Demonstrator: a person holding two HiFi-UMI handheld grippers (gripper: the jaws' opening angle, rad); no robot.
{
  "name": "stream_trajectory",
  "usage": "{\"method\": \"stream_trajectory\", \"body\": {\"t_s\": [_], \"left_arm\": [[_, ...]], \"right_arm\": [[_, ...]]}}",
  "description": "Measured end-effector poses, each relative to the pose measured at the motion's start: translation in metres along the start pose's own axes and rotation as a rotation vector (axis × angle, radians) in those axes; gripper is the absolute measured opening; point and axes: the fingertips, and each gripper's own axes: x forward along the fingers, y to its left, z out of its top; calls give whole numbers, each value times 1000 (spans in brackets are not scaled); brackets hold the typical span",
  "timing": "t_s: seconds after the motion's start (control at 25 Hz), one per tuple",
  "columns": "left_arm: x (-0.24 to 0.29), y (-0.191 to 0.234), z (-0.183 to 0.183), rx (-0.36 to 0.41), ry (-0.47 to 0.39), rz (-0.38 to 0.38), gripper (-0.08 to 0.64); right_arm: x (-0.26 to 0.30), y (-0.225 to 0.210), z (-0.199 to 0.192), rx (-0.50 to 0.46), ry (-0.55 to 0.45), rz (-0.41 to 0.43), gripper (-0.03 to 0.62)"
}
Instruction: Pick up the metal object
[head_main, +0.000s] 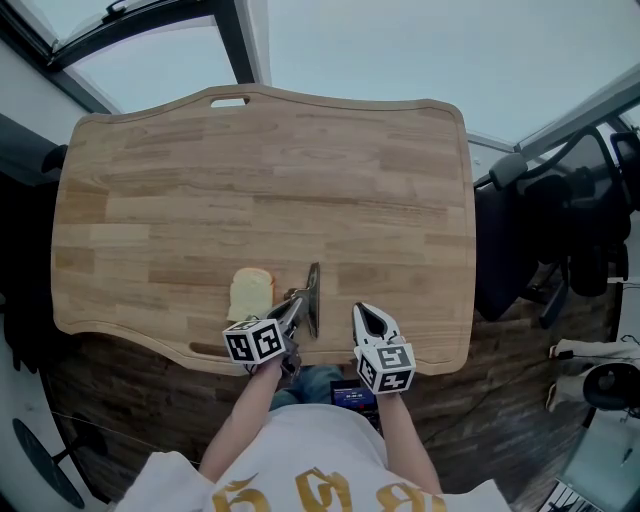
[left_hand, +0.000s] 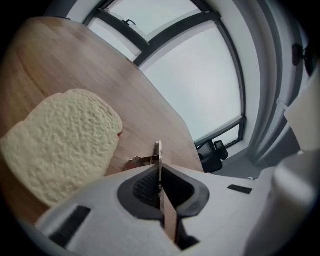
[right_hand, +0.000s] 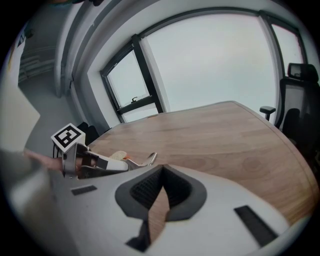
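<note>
Wooden table (head_main: 300, 170) fills the head view. Gold print on the person's shirt (head_main: 300, 455) is cut off and unreadable. Both forearms reach forward, with the grippers tilted down. The left gripper (head_main: 296, 310) is clamped on the near end of the metal object (head_main: 314, 290), just right of the bread (head_main: 251, 293). Its long axis runs away from the person. The right gripper (head_main: 362, 312), farther right of the bread, is closed and empty.

1. I see the slice of bread (head_main: 250, 292) lying on the wooden table (head_main: 260, 170), close to the edge nearest me.
2. The metal object (head_main: 314, 285) is just right of the bread.
3. My left gripper (head_main: 297, 308) has that object between its jaws; my right gripper (head_main: 366, 318) sits further right, apart from it.
4. An office chair (head_main: 515, 250) stands beyond the table's right edge.
</note>
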Motion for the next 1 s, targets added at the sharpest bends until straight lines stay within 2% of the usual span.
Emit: {"method": "stream_trajectory", "body": {"t_s": [0.24, 0.44, 0.64, 1.0], "left_arm": [[1, 1, 2, 3, 7, 6, 21], [-2, 3, 4, -46, -12, 1, 20], [-6, 1, 8, -18, -13, 1, 20], [-14, -18, 24, 0, -51, -45, 20]], "right_arm": [[-1, 0, 4, 3, -11, -5, 11], [-4, 1, 5, 1, -16, -9, 11], [-7, 2, 10, 0, -27, -13, 11], [-15, 7, 23, -13, -62, -20, 11]]}}
